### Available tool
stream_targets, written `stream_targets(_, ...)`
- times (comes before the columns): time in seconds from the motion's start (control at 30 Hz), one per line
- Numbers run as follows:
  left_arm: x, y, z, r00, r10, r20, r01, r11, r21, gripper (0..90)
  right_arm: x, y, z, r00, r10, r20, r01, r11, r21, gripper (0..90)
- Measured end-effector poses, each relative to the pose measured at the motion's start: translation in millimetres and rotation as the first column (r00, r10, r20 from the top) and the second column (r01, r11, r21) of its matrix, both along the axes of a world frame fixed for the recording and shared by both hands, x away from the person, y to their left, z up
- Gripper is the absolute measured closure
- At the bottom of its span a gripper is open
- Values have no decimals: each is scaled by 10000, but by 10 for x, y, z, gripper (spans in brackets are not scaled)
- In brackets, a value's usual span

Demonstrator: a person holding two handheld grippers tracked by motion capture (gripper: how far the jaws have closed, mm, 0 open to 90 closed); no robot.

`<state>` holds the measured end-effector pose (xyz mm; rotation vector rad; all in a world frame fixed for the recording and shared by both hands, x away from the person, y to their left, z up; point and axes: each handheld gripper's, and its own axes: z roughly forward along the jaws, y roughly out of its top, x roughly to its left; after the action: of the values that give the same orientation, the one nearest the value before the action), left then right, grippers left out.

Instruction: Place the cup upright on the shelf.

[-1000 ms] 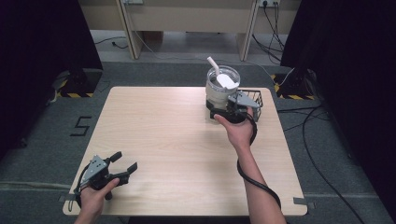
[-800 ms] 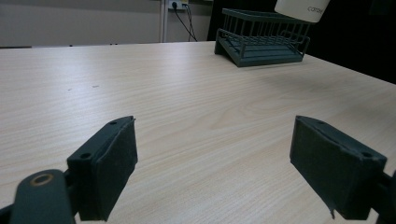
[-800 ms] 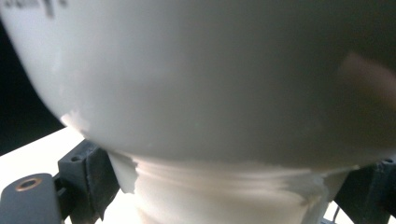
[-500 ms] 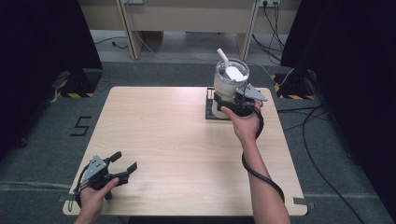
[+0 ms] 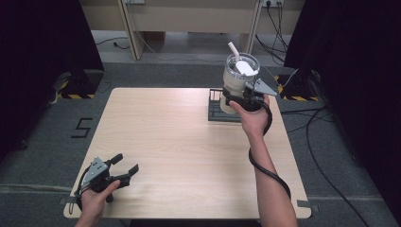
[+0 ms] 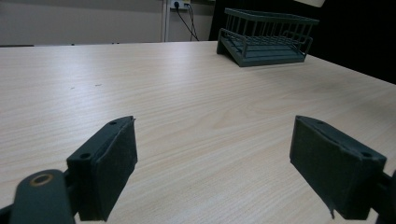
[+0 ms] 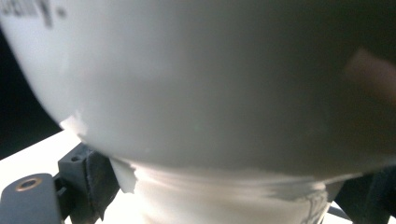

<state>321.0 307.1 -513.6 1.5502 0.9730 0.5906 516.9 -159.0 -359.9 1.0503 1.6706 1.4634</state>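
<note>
- Up in the upper right of the high view, the right hand-held gripper (image 5: 242, 97) pinches the lower body of a white tumbler (image 5: 238, 80), lifted clear above the dark wire rack (image 5: 218, 111).
- The tumbler stands upright, with a clear lid and a white straw (image 5: 233, 49) leaning toward the upper left.
- Its pale wall sits close between the jaws in the right gripper view (image 7: 196, 93).
- At the lower left of the high view, the left hand-held gripper (image 5: 124, 166) rests on the desk (image 5: 179, 146), jaws spread wide, nothing between them.
- The rack (image 6: 266, 37) sits at the upper right of the left gripper view.
</note>
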Motion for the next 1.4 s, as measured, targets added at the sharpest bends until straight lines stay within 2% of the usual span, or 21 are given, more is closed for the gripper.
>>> stream_targets(0.73,-5,12,1,10000,28,-13,-28,10000,-56,144,251,-214,118,9978,-651,-138,652,9979,6,104)
stream_targets(0.97,-1,11,-1,10000,1,-33,-1,10000,-67,144,333,-277,144,9962,-850,-185,848,9963,-125,104)
stream_targets(1.2,-1,13,-2,10000,24,-62,-24,10000,-47,143,426,-309,122,9941,-1026,-341,1022,9947,-138,103)
stream_targets(1.4,1,11,-5,9999,13,-104,-14,10000,-54,143,566,-314,44,9913,-1223,-482,1210,9922,-287,103)
